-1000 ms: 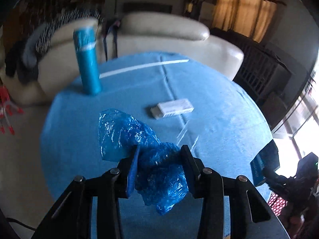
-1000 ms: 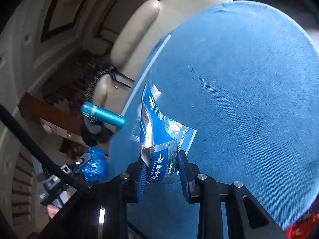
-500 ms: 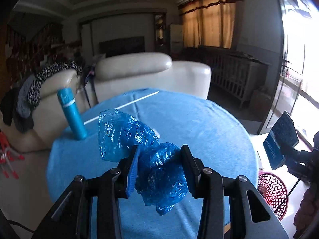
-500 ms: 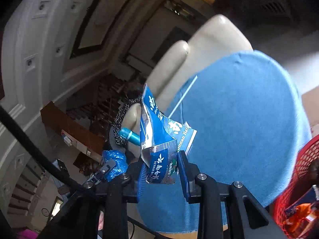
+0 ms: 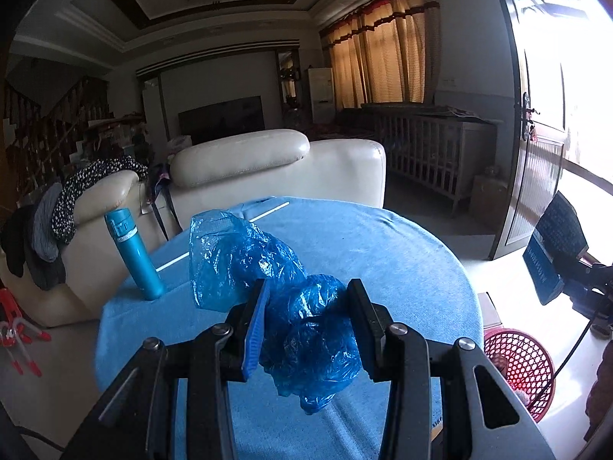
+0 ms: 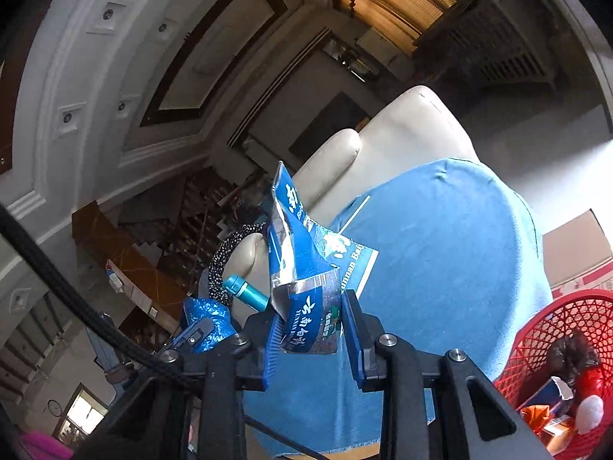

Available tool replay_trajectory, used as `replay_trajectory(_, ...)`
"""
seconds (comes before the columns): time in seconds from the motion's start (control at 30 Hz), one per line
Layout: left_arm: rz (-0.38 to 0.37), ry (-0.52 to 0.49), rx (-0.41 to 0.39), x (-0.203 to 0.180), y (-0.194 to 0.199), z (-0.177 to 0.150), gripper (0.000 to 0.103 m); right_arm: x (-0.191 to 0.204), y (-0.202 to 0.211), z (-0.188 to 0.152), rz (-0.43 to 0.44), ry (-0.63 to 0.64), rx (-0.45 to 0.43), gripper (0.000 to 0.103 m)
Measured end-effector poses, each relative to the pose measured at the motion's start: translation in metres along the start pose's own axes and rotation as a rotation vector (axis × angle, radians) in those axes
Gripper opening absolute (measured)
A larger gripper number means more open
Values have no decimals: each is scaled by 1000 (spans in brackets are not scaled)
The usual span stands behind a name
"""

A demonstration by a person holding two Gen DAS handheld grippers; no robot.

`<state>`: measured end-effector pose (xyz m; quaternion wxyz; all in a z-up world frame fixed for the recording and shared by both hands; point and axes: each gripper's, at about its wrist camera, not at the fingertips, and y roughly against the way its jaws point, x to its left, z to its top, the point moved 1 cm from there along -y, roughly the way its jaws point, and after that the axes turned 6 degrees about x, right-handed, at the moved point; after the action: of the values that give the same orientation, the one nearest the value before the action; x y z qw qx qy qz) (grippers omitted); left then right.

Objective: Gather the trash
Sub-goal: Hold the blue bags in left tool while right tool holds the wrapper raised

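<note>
While both grippers now sit higher above the blue table point(image 5: 402, 253) than a second ago, left gripper point(image 5: 306, 318) clamped on crumpled blue plastic bag point(image 5: 268, 268), right gripper point(image 6: 310, 329) pinching torn blue wrapper point(image 6: 302, 264), red basket point(image 6: 567, 326) newly visible beside the table, white box gone from view.

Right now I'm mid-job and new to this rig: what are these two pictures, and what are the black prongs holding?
No robot arm here: a person carries a two-finger gripper in each hand, each with a fisheye camera looking along its fingers. In the left wrist view, the left gripper is shut on a crumpled blue plastic bag. In the right wrist view, the right gripper is shut on a torn blue foil wrapper. On the round blue-clothed table stands a teal flask. A red mesh basket sits on the floor beside it.
</note>
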<state>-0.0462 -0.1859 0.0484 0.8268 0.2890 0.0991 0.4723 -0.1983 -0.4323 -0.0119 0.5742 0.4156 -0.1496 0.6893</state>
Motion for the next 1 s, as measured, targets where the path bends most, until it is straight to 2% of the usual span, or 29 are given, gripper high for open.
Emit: replay_trajectory(1.0,-23,-16,-12,-10,10,-3,43,-8,12,2,-6,37,-24,32)
